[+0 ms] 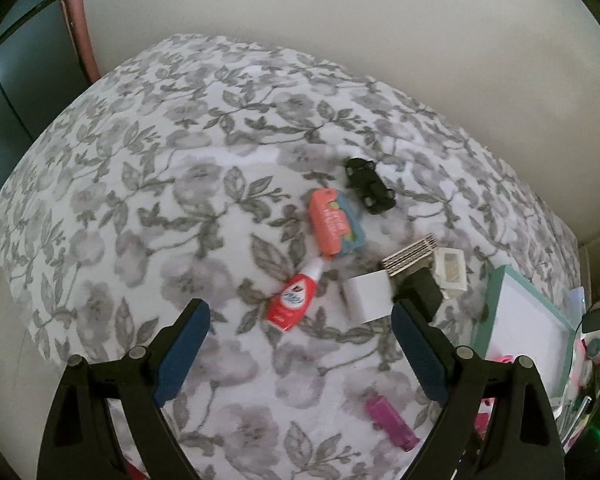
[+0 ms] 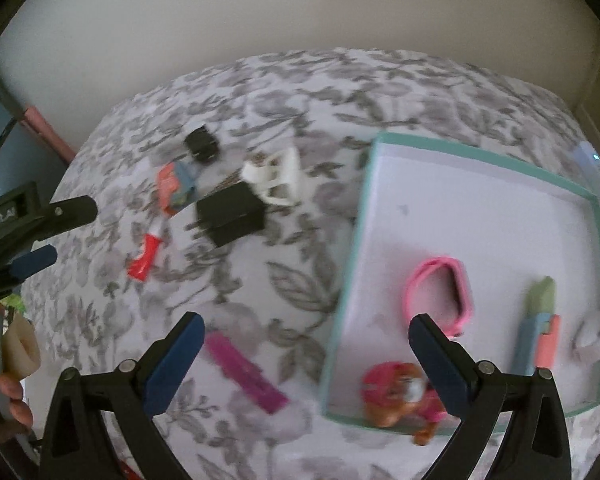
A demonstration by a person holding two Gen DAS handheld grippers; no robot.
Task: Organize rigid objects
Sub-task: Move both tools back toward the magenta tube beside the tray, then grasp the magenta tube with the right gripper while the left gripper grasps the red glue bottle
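My left gripper point(image 1: 300, 316) is open and empty above a floral bedspread, just short of a red and white glue bottle point(image 1: 294, 294). Beyond it lie a coral and blue card pack point(image 1: 334, 224), a black toy car point(image 1: 370, 184), a black charger point(image 1: 420, 294) and a small white box point(image 1: 450, 272). A magenta clip point(image 1: 390, 422) lies near my right finger. My right gripper point(image 2: 306, 344) is open and empty over the left wall of a teal tray point(image 2: 480, 152). The tray holds a pink band point(image 2: 436, 292), a toy pup point(image 2: 400, 394) and a green and blue cutter point(image 2: 538, 324).
The left gripper point(image 2: 60, 232) shows at the left edge of the right wrist view. A white wall runs behind the bed. A dark cabinet point(image 1: 16, 80) stands at the far left. Cables and small clutter point(image 1: 598, 320) sit past the tray on the right.
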